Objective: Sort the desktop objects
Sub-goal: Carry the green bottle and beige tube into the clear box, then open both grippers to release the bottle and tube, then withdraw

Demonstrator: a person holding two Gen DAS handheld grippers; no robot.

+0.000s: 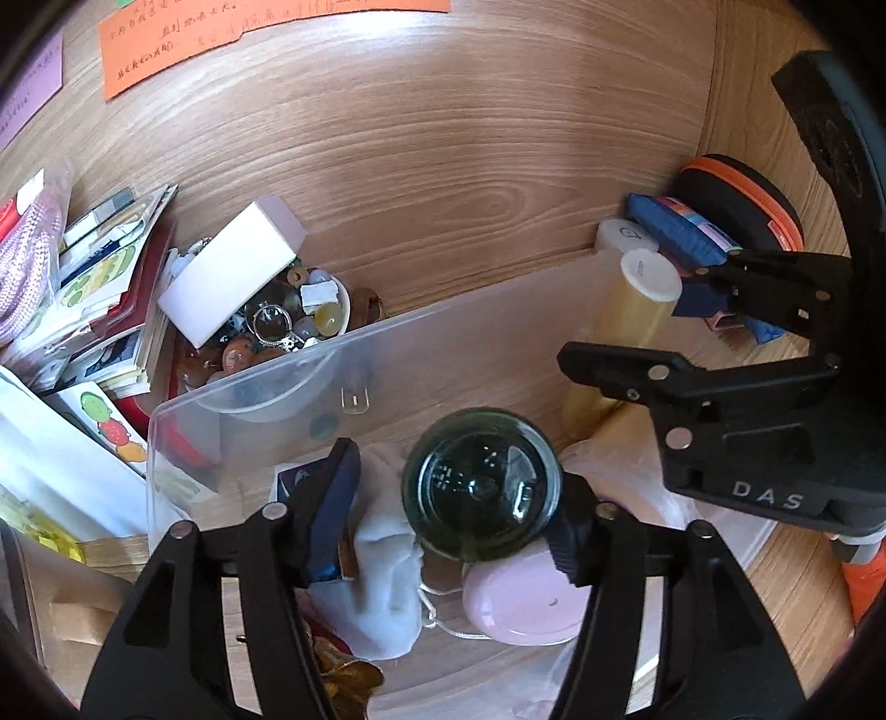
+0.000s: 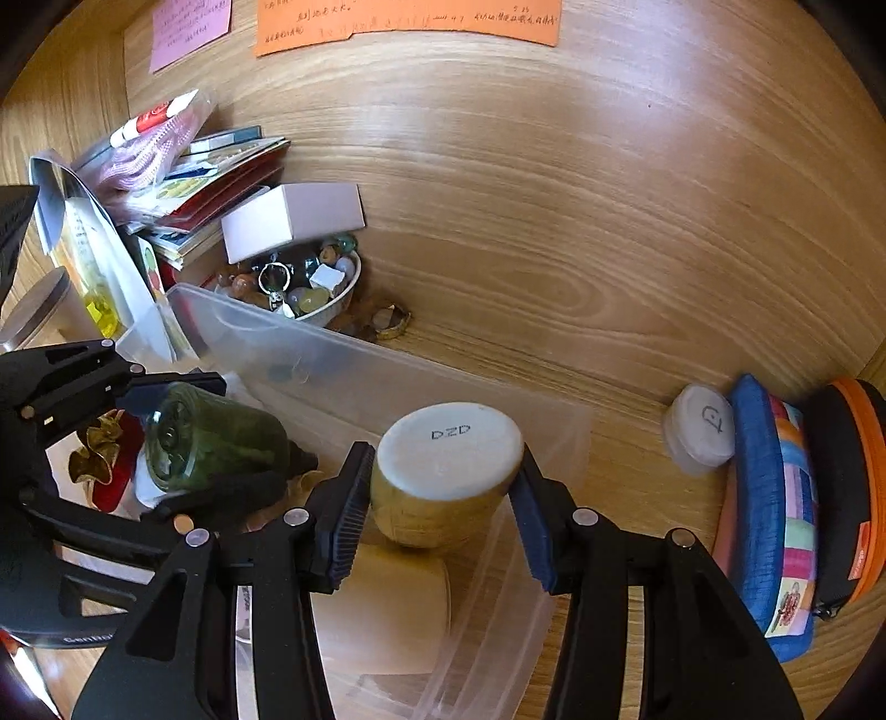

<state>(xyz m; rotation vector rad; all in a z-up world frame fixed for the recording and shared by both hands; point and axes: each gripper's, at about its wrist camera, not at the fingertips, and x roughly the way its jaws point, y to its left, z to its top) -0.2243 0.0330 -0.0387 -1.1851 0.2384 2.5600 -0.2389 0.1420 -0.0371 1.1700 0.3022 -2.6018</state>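
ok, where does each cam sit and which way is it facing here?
Left wrist: on the left claw, angled down into the clear bin; its fingers flank a green jar with a gap on one side; the right claw shows at the right.
Right wrist: on the right claw, angled down at a yellow tube between its fingers; the left claw shows at the left.
Shared: bin, jar, tube, bead bowl, orange note.
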